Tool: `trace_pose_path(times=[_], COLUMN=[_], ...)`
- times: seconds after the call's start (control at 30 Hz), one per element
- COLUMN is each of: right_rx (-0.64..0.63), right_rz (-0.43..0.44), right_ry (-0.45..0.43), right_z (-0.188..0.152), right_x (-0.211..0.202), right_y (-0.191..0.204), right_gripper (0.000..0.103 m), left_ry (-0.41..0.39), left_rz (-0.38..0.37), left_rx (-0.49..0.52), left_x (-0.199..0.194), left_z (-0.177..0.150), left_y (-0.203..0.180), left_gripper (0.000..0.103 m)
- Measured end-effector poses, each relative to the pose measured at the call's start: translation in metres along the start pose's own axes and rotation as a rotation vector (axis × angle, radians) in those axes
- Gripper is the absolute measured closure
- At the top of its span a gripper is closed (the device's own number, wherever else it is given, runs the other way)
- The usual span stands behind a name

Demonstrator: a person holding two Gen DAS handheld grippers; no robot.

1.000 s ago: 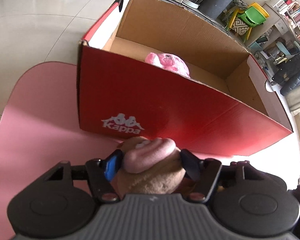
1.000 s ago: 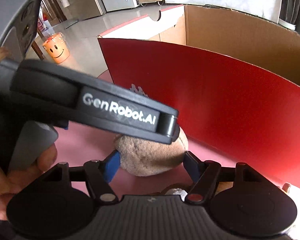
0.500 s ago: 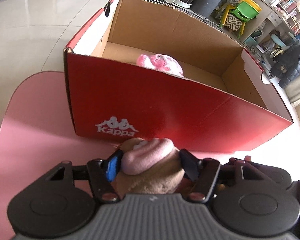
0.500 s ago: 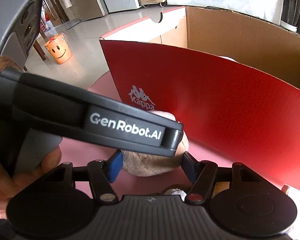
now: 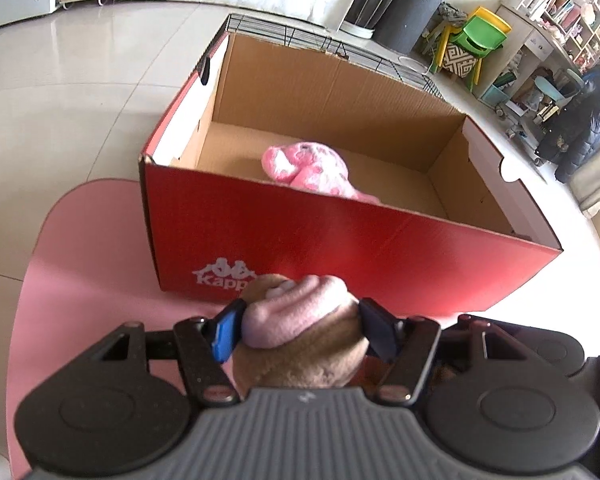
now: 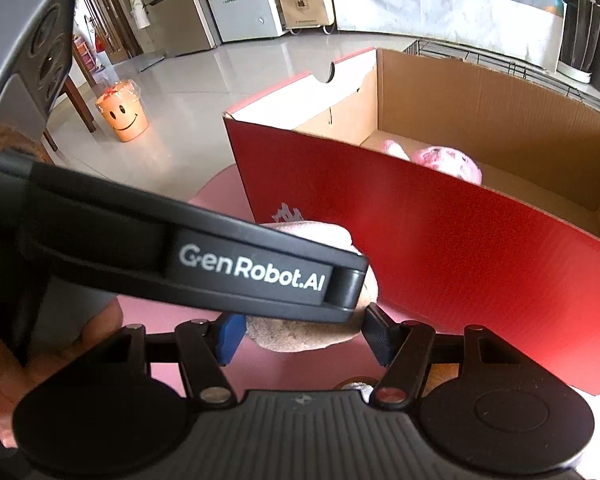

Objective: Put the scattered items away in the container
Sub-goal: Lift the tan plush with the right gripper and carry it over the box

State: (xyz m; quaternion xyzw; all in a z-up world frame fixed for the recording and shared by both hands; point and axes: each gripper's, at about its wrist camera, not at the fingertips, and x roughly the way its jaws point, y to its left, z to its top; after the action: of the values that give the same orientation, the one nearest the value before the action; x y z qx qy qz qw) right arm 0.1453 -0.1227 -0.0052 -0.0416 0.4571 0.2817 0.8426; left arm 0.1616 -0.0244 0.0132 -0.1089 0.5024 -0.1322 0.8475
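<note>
Brown plush toy with pink snout (image 5: 300, 332) was gripped by both left tongs (image 5: 300, 330) and right tongs (image 6: 302, 330); ahead, the red cardboard box (image 5: 340, 248) wall might be snagged, since clearance looked slight.

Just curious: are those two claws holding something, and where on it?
Both grip one brown plush toy: left gripper at its pink folded end, right gripper across its brown body.

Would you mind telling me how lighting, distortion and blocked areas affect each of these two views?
Left wrist view: fisheye bends the box edges; window light washes out the right floor; the toy is sharp. Right wrist view: the left gripper blocks the left side; the box front glows red at right; the floor shows glare.
</note>
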Motion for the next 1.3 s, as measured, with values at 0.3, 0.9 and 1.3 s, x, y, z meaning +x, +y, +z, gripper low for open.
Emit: trace_pose_path(times=[0.3,0.9,1.3], right_rx=[-0.016,-0.021,-0.040], right_rz=[-0.008,-0.033,-0.091], right_ry=[-0.050,-0.242,-0.370], right_z=[0.008,0.018,0.037], right_x=[-0.026,-0.091,-0.120], right_y=[0.014,0.034,0.026], right_gripper=[0.040,0.040,0.040], left_ry=[-0.060,-0.261,-0.377], left_rz=[0.028,0.054,0.005], left_rx=[0.022,0.117,0.119], left_x=[-0.034,-0.097,-0.108], left_z=[0.002,0.013,0.043], left_y=[-0.013,-0.045,-0.063], left_gripper=[0.040,0.040,0.040])
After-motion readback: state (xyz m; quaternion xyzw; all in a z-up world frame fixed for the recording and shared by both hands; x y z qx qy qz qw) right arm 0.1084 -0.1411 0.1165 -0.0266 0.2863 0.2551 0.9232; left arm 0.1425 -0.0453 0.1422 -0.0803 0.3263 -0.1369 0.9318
